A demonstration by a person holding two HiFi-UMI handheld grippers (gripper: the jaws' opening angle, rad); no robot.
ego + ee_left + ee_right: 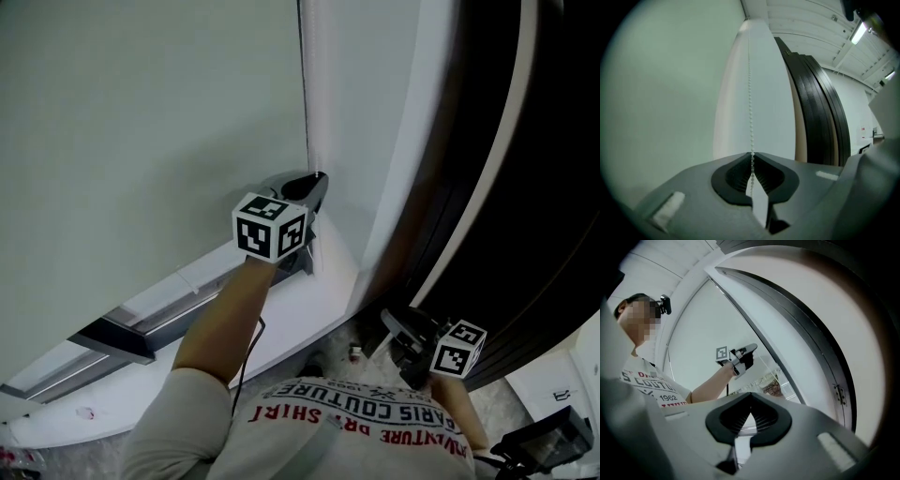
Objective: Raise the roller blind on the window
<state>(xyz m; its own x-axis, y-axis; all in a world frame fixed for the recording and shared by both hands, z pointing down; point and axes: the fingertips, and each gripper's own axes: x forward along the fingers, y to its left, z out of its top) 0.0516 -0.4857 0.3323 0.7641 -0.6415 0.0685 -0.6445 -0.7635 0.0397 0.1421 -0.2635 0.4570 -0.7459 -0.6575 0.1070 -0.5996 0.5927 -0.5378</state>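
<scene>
Grey T-shirt (356, 427) fabric with printed lettering is filling the bottom edge of the head view, and the person's bare left forearm (225, 319) is reaching out from it toward the window. At the end of that arm, the left hand-held gripper (314, 180) is pointing level at the right edge of the roller blind (141, 122), its marker cube (270, 225) facing the camera. The left gripper view shows its jaws clenched on the white bead chain (750, 93), which is hanging straight down beside the blind and running into the closed tips of the left hand-held gripper (752, 158).

The roller blind is hanging as a broad pale sheet over most of the window, with its lower end lying near the white sill (281, 337). A narrow strip of glass is showing under it at lower left.

Lower right, near the person's waist, the right hand-held gripper (388, 319) is sitting well apart from the chain, beside a dark curved frame (506, 187). Its own view shows the right hand-held gripper (751, 394) clenched with nothing between the jaws.
</scene>
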